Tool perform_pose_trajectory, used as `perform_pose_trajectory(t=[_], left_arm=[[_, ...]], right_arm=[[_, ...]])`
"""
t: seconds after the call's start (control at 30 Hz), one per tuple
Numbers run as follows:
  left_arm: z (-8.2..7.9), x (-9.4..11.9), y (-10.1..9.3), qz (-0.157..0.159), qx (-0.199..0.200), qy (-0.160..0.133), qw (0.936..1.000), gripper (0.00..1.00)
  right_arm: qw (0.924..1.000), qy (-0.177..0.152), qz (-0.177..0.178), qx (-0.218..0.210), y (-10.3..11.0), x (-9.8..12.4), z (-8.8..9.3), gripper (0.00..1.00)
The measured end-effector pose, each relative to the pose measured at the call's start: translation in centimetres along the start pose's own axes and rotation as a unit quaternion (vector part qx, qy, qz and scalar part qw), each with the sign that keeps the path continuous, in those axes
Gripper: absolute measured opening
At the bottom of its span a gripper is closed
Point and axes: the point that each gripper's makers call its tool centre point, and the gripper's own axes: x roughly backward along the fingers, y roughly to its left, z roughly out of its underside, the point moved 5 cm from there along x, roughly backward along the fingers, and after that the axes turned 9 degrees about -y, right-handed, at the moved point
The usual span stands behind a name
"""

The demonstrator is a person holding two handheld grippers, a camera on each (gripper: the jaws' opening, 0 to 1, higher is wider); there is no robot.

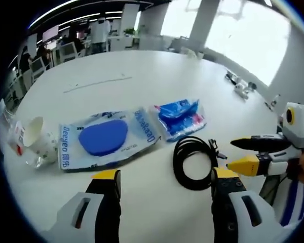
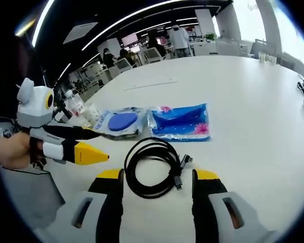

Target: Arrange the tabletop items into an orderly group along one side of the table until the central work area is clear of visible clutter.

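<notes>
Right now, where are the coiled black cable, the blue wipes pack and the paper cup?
coiled black cable (image 2: 153, 169), right gripper view, on the coil's lower left strands.
blue wipes pack (image 2: 181, 121), right gripper view, middle of the wrapper.
paper cup (image 1: 34, 132), left gripper view, on its open mouth.

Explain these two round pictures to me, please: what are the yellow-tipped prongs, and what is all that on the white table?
No robot here: a person holds a two-jaw gripper in each hand, and a fisheye camera rides on each. The left gripper view looks along the left gripper; the right gripper view looks along the right gripper. Each gripper also enters the other's picture from the side. Both are open and hold nothing. On the white table lie a coiled black cable, a blue plastic packet, a clear package with a blue oval pad, and a paper cup on its side. Behind is an office with people.
</notes>
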Motion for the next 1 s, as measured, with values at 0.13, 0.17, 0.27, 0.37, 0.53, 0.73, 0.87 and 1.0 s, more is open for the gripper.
perform_pose_trajectory(t=[0.13, 0.17, 0.27, 0.37, 0.53, 0.73, 0.87, 1.0], left_arm=[[0.0, 1.1, 1.3, -0.011, 0.007, -0.005, 0.9999, 0.69], [0.1, 1.4, 1.4, -0.013, 0.005, -0.005, 0.9999, 0.69], [0.2, 2.3, 2.2, -0.024, 0.0, -0.005, 0.9997, 0.71], [0.2, 3.1, 2.6, -0.026, 0.009, -0.011, 0.9996, 0.72], [0.4, 4.4, 3.0, -0.024, 0.009, -0.011, 0.9996, 0.72], [0.5, 6.2, 3.9, -0.023, 0.011, -0.013, 0.9996, 0.73], [0.7, 7.8, 5.1, -0.027, -0.017, -0.013, 0.9994, 0.73], [0.7, 9.5, 6.2, -0.039, 0.0, -0.02, 0.999, 0.73]], right_arm=[[1.0, 0.0, -0.004, 0.006, 0.5, 0.6, -0.1, 0.52], [1.0, 0.0, -0.004, 0.007, 0.6, 0.7, -0.1, 0.53], [1.0, 0.0, -0.003, 0.009, 0.5, 0.8, -0.2, 0.53], [0.9999, -0.003, -0.002, 0.012, 0.6, 1.1, -0.4, 0.54], [0.9999, -0.003, -0.003, 0.015, 0.9, 1.5, -0.7, 0.55], [0.9998, -0.006, -0.002, 0.021, 1.6, 2.2, -0.4, 0.57], [0.9995, -0.006, -0.002, 0.03, 2.1, 2.7, -0.4, 0.58], [0.9995, -0.008, -0.003, 0.031, 2.2, 2.5, -0.6, 0.58]])
